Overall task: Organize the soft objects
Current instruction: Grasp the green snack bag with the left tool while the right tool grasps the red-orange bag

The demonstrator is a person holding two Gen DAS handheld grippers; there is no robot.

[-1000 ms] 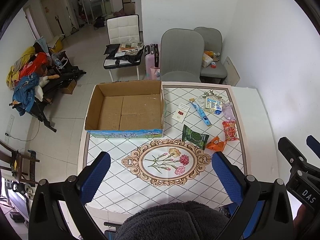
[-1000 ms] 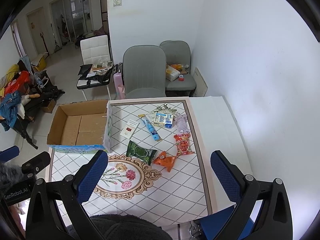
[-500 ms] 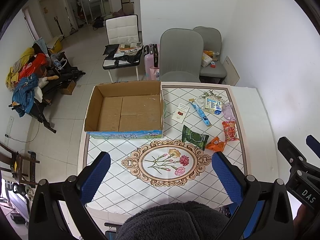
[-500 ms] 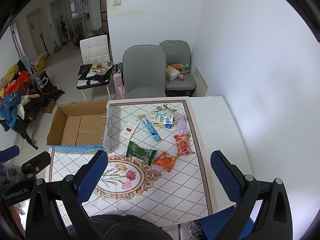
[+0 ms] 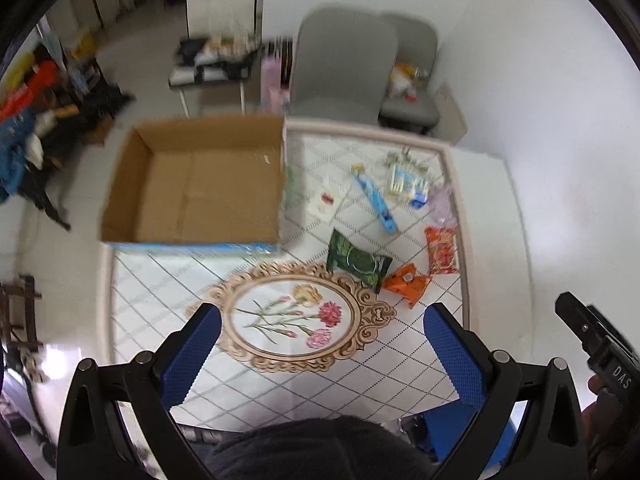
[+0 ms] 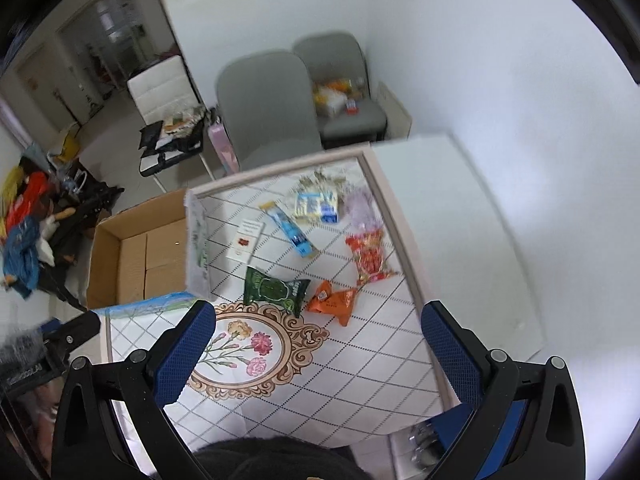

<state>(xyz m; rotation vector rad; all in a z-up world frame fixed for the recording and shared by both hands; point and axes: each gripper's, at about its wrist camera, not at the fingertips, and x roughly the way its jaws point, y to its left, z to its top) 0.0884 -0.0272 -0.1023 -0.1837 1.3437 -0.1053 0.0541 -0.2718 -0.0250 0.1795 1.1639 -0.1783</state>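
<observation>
Several soft packets lie on the table's right half: a green packet (image 5: 357,261) (image 6: 275,290), an orange packet (image 5: 406,282) (image 6: 333,301), a red packet (image 5: 441,249) (image 6: 370,257), a blue tube (image 5: 375,199) (image 6: 289,229), a white card (image 5: 327,202) (image 6: 245,240), a blue-and-yellow pack (image 5: 407,184) (image 6: 317,207) and a pale purple bag (image 5: 442,204) (image 6: 361,206). An empty cardboard box (image 5: 196,184) (image 6: 136,252) stands on the left. My left gripper (image 5: 322,354) and right gripper (image 6: 318,354) both hang open above the table, holding nothing.
The table (image 5: 168,280) carries a diamond-patterned cloth with a flower medallion (image 5: 296,316). Two grey chairs (image 5: 340,64) stand behind it against the white wall. A white chair (image 5: 216,40) with clutter and a pile of clothes (image 5: 16,128) sit on the floor at left.
Both grippers have dropped closer to the table and moved forward. The right view has tilted and swung toward the packets. Nothing on the table has moved.
</observation>
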